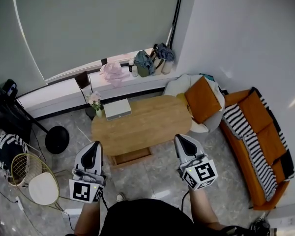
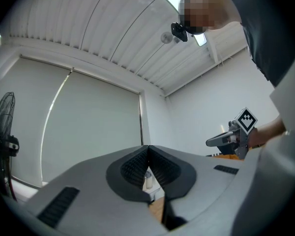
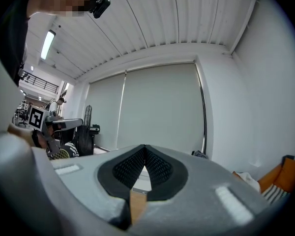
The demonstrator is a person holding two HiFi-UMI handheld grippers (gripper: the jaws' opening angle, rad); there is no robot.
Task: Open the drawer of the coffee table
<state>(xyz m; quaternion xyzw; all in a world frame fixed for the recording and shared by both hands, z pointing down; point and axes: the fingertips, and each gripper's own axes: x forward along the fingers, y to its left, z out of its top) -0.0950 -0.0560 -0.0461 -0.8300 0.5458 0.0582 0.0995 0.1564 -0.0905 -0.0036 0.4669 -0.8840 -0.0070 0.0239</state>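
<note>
Coffee table (image 1: pixel 147 122) stood mid-floor, its drawer (image 1: pixel 132 157) under the near edge. Left gripper (image 1: pixel 94 146) and right gripper (image 1: pixel 180 140) hung near that edge, both closed and empty. Drawer likely rigid wood and light; take the front lip centrally.

I wear a black top (image 1: pixel 142 219) and a small black camera (image 2: pixel 180 31) on my head. My left gripper (image 1: pixel 95 146) and right gripper (image 1: pixel 181 139) have smooth grey shells that taper to a rounded tip, each with a dark recess on its upper face. Each carries a cube (image 1: pixel 85 191) printed with black-and-white square markers. The pads (image 2: pixel 133 168) are black and finely ribbed, set in a dark surround, with short slotted grilles on the shells either side.
</note>
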